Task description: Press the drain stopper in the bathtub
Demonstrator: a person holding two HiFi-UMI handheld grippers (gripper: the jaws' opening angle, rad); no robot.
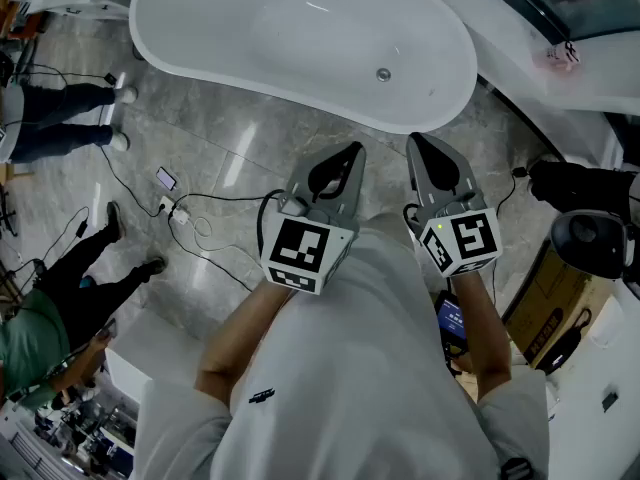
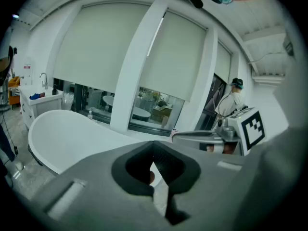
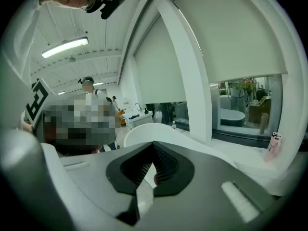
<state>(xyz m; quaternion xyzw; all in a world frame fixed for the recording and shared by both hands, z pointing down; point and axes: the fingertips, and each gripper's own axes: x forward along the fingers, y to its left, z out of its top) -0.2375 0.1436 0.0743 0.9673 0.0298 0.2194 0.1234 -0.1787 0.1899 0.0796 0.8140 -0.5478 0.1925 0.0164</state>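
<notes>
Holds left gripper (image 1: 352,154) and right gripper (image 1: 418,144) pinched closed, empty, just short of white oval bathtub (image 1: 200,28) with small round metal drain stopper (image 1: 383,74), black floor cables (image 1: 228,195) left of it.

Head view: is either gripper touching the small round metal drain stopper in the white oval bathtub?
No: the left gripper and right gripper hang over the floor outside the bathtub, apart from the drain stopper.
</notes>
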